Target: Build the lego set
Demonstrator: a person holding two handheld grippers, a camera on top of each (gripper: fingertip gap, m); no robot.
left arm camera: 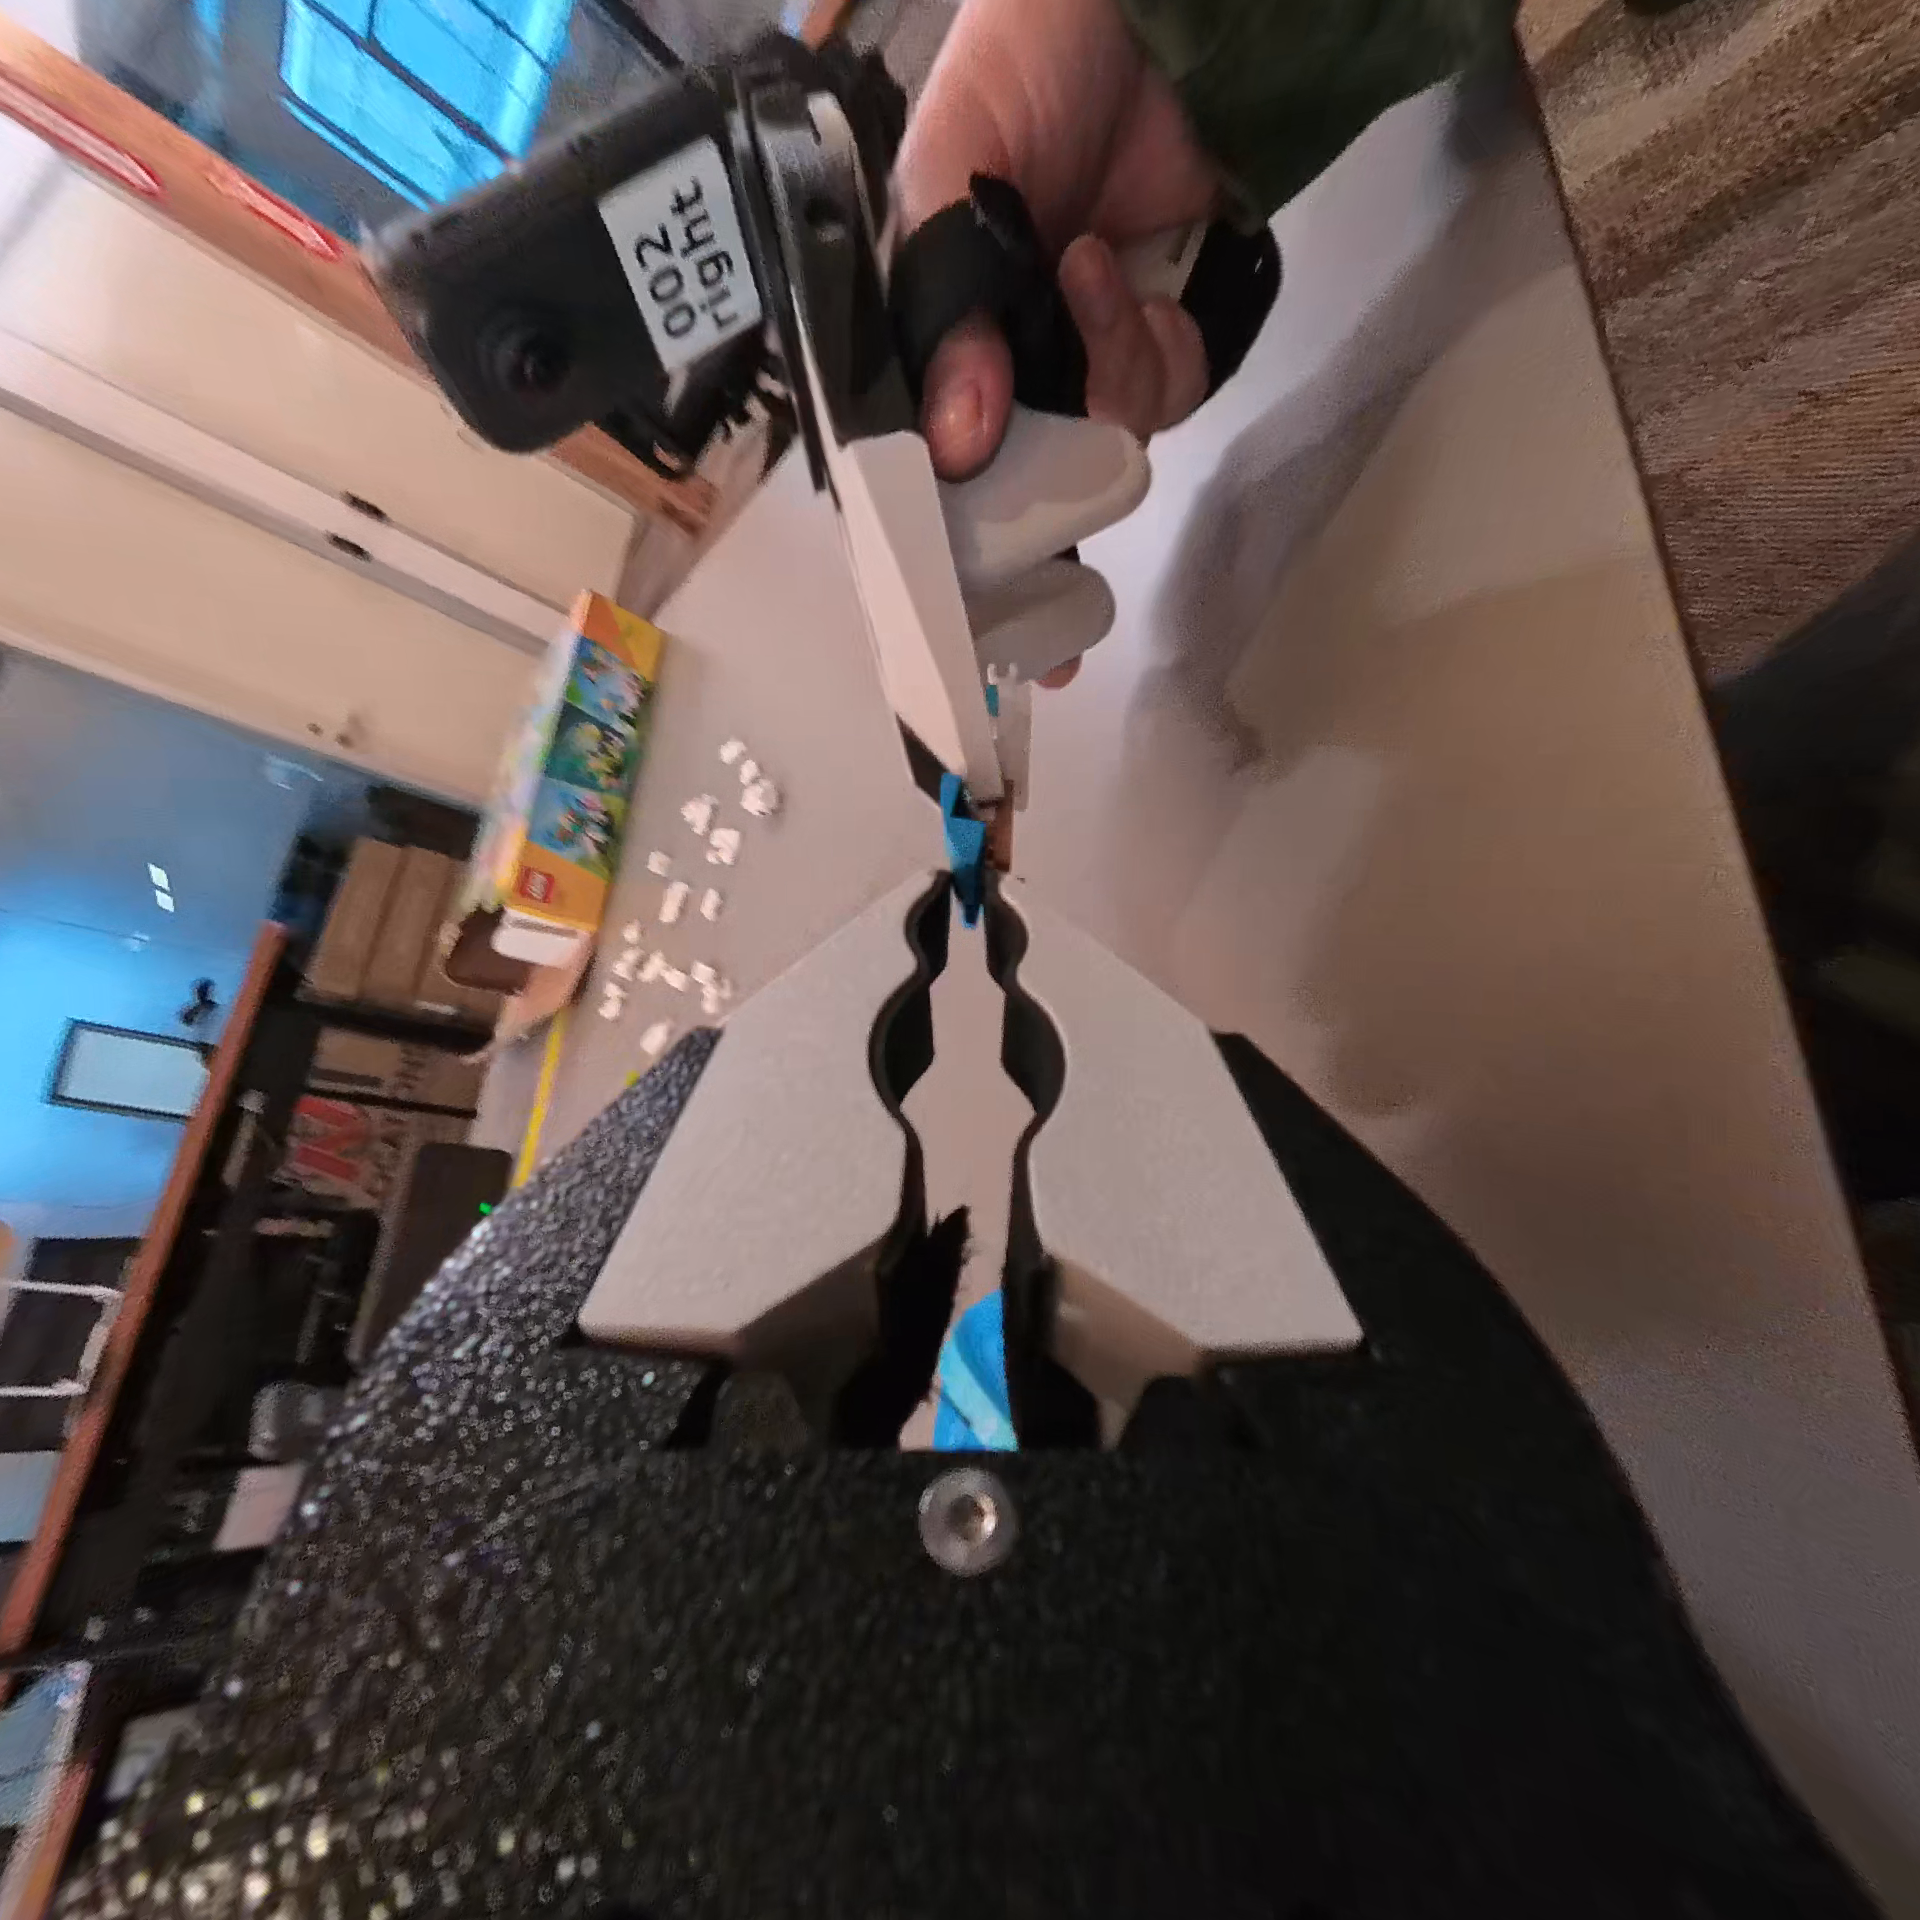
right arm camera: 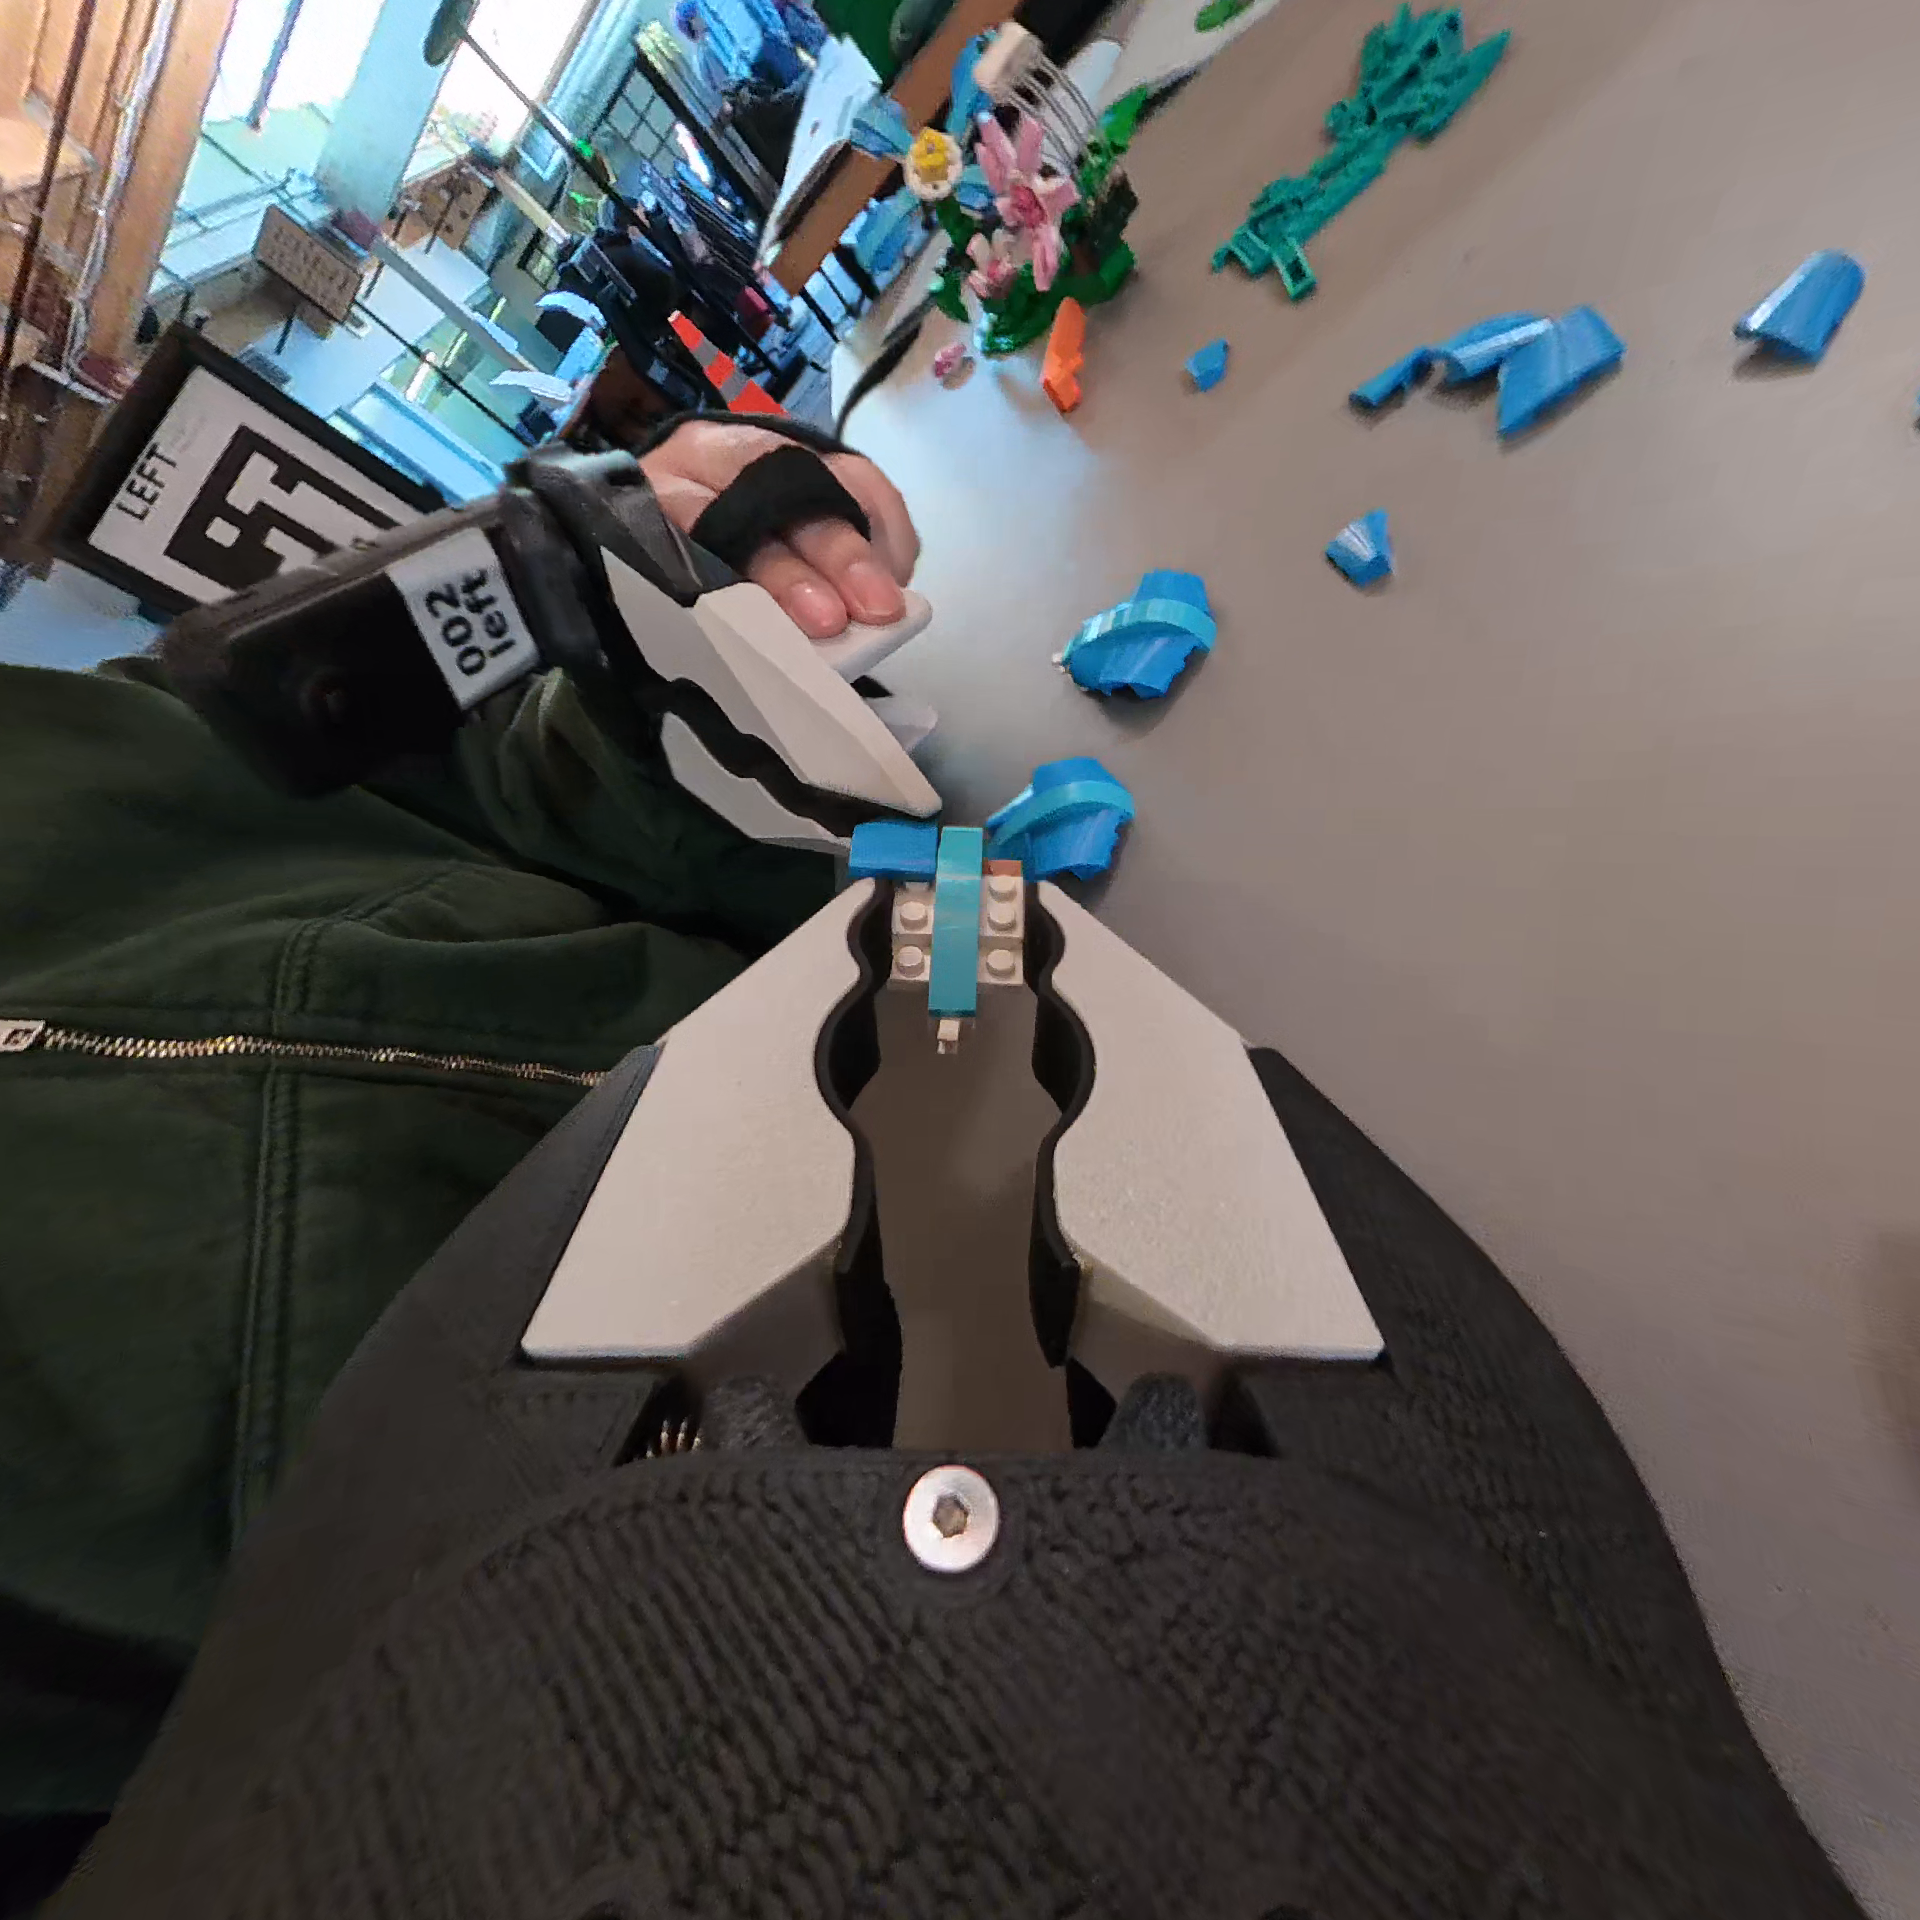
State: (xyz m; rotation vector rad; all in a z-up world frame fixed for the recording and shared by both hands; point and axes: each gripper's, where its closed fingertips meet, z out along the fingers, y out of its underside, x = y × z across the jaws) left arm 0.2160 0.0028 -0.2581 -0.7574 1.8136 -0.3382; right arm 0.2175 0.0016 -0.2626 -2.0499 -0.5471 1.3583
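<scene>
My right gripper [right arm camera: 951, 894] is shut on a small assembly [right arm camera: 956, 940]: a white studded plate with a light blue tile down its middle, held above the grey table [right arm camera: 1455, 935]. A blue piece [right arm camera: 891, 852] sits at the assembly's far end. My left gripper [left arm camera: 966, 896] is shut on that blue piece [left arm camera: 961, 847], tip to tip with the right gripper [left arm camera: 979, 795]. The left gripper also shows in the right wrist view [right arm camera: 899, 816], coming in from the left.
Loose blue curved pieces [right arm camera: 1138, 634] and teal green pieces [right arm camera: 1361, 156] lie on the table beyond. A built flower model [right arm camera: 1029, 229] and an orange piece [right arm camera: 1065, 353] stand farther back. The set's box [left arm camera: 571, 758] and small white pieces [left arm camera: 686, 883] lie on the left.
</scene>
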